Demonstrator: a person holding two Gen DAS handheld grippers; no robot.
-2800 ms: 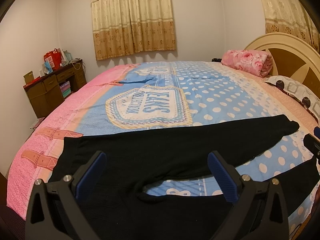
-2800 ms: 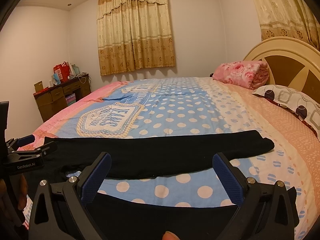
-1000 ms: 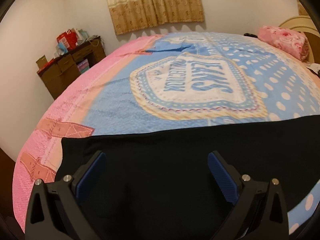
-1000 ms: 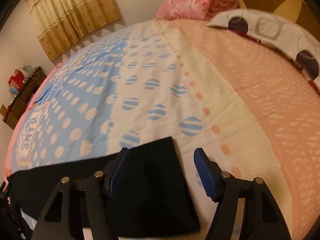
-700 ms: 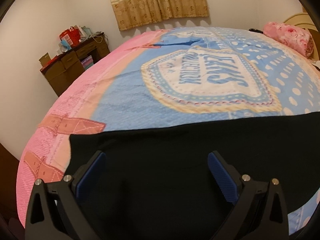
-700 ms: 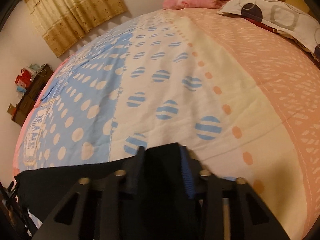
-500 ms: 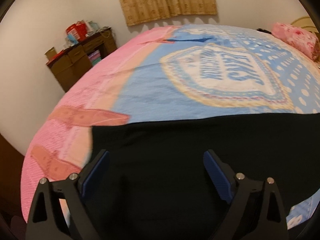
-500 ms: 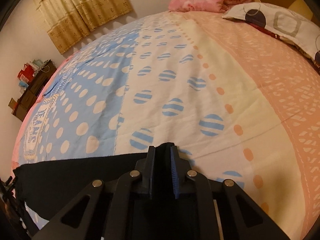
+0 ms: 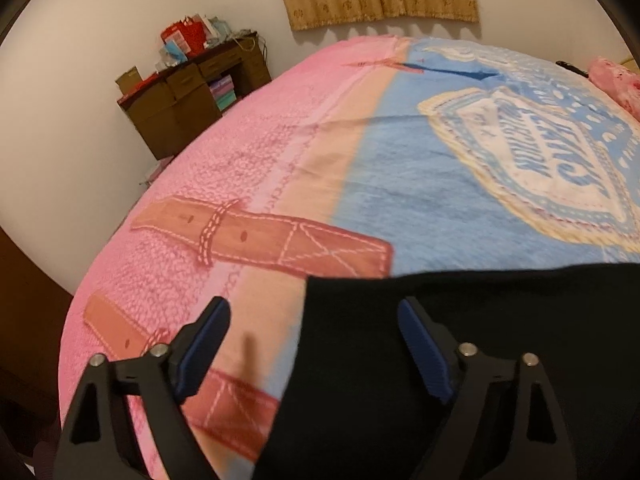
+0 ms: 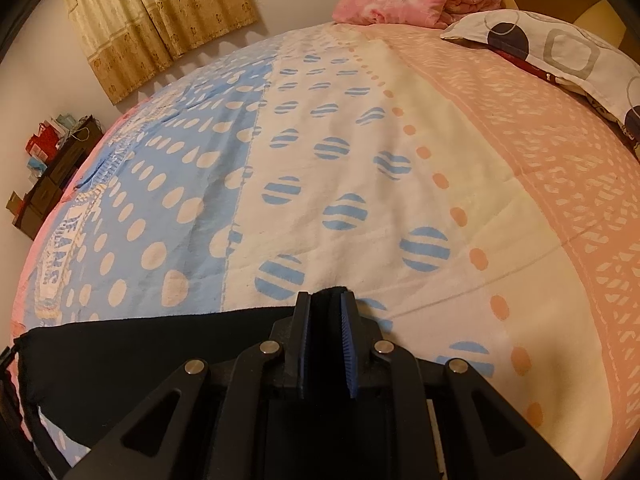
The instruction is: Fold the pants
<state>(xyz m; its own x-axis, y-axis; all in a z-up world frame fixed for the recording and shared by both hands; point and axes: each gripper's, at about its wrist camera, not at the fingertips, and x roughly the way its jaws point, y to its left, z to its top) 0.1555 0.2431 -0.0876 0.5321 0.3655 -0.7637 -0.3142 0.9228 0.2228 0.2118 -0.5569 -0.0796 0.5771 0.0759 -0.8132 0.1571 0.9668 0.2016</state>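
On the bed, pants pinched in right gripper, left gripper closing astride waist edge

Your left hand-held gripper angles downward, jaws wide and closing; your right hand-held gripper angles downward, clamped on cloth

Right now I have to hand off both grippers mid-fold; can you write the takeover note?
Right gripper: shut on the leg end of the black pants.
Left gripper: jaws closing, straddling the pants' other end edge, pads not yet on the cloth.
Pants lie flat along the near side of the bedspread.
Done: one end gripped.
Left: grip the other end with the left gripper, then lift and fold.
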